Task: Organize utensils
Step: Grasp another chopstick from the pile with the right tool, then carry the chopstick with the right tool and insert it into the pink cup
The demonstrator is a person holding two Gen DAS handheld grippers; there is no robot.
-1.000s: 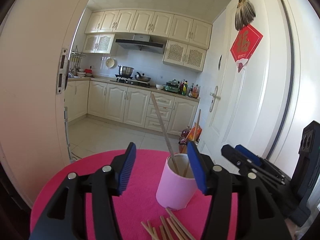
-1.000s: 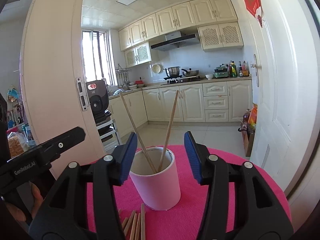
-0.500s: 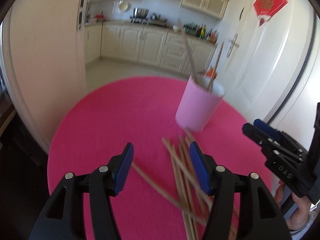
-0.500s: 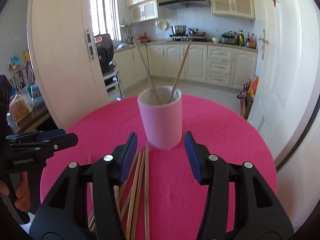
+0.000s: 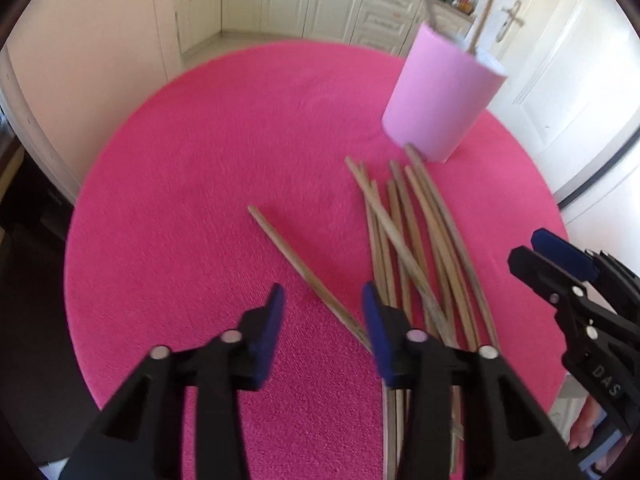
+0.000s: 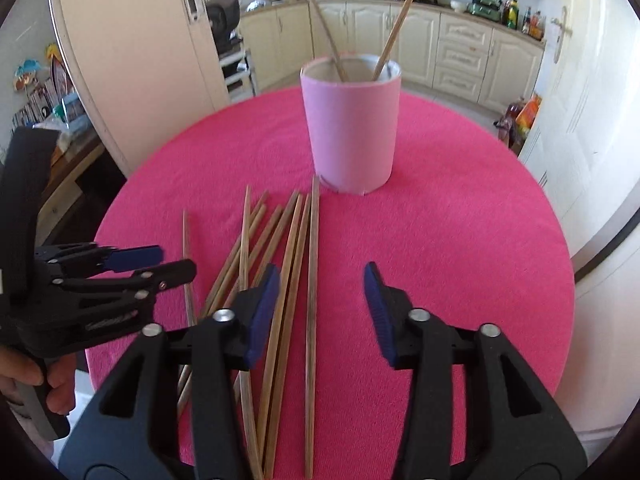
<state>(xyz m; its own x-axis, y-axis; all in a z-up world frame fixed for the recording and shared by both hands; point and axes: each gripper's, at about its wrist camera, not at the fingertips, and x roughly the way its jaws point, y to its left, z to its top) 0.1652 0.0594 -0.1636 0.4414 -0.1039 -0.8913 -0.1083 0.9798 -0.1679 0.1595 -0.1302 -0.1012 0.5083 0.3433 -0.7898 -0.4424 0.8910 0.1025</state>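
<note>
**Two chopsticks in the cup, the rest loose on the pink cloth**

Pink cup (image 6: 351, 128) standing upright in the upper middle of the right wrist view, on the round table (image 6: 460, 240) with its hot-pink cover. Only two chopsticks in the cup (image 6: 394, 26), leaning apart in a V, tips poking well above the rim. Same cup up in the upper right of the left wrist view (image 5: 442, 96), a bit blurry there.

Everything else flat on the cloth: a loose pile of chopsticks (image 6: 296, 264) fanning from just below the cup toward the bottom of the frame, nearest end right beside the cup base. One stray chopstick (image 5: 304, 272) lying diagonally off to the left of the pile in the left wrist view, its lower end crossing under the bundle.

Left gripper (image 5: 322, 312) low centre, jaws apart with nothing pinched, the stray stick running up between the blue pads. Just been narrowing. Right gripper (image 6: 319, 292) same story: jaws apart, been closing in, the rightmost stick of the pile between the pads but not squeezed.

Compared with a second ago: both cameras tipped down from a level look at the kitchen to a look down onto the tabletop, cup shifted from low centre to the top of the frames, pile now in full view.
</note>
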